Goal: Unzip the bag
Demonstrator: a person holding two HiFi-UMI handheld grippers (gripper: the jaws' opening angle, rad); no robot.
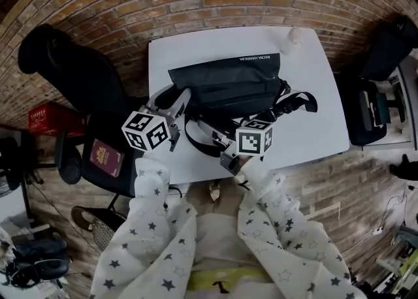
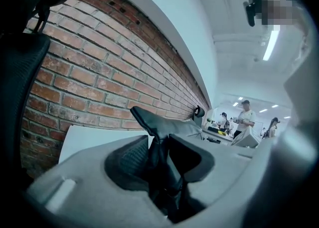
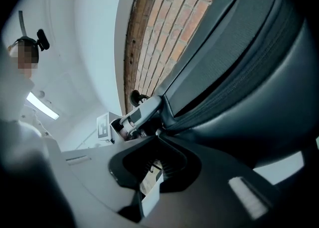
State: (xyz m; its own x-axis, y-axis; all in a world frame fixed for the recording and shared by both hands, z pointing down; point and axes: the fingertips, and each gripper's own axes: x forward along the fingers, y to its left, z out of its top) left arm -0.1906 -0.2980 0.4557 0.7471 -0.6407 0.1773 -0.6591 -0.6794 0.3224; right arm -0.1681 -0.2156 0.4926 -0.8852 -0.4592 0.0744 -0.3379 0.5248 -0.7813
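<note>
On table [image 1: 317,105]: left tool [image 2: 159,147] clamps bag [image 1: 228,82] corner; right tool [image 3: 155,166] nearly closed alongside.

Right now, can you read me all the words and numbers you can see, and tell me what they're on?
"BAC": the start of the white print on the bag, read in the right gripper view. The rest is too small to read.
Gold marks on the red booklet: too small to read.
No other words or numbers show.
</note>
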